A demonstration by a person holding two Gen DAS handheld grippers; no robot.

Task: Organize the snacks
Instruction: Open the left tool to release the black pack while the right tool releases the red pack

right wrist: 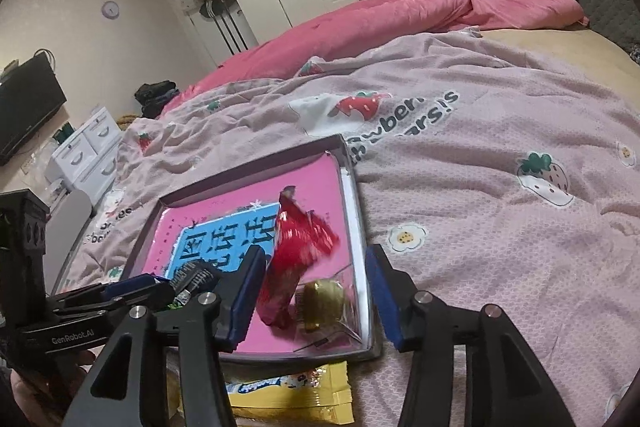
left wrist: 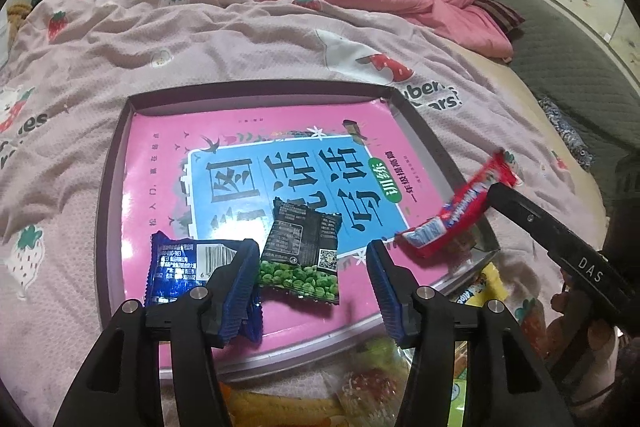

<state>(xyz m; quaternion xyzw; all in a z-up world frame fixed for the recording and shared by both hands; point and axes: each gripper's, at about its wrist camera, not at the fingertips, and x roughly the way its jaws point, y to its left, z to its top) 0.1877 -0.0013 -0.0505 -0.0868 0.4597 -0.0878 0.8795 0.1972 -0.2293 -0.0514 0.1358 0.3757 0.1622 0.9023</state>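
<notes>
Snacks lie in a shallow tray (left wrist: 120, 163) on the bed, and both our grippers stand open above it.

In the left wrist view our left gripper (left wrist: 314, 291) has its jaws apart, holding nothing; the green pea packet (left wrist: 304, 251) lies on the pink book cover between them, touching neither pad, and the blue packet (left wrist: 180, 267) sits just left, partly under the left finger. Our right gripper (right wrist: 316, 297) is also parted; the red wrapper (right wrist: 296, 259), blurred, stands tilted between its jaws at the tray's near right, close to the left pad, and we cannot tell whether they touch. A clear-wrapped golden sweet (right wrist: 324, 301) lies beside it. A yellow packet (right wrist: 288, 391) rests on the strawberry blanket (right wrist: 500, 227), just outside the tray's near edge.
</notes>
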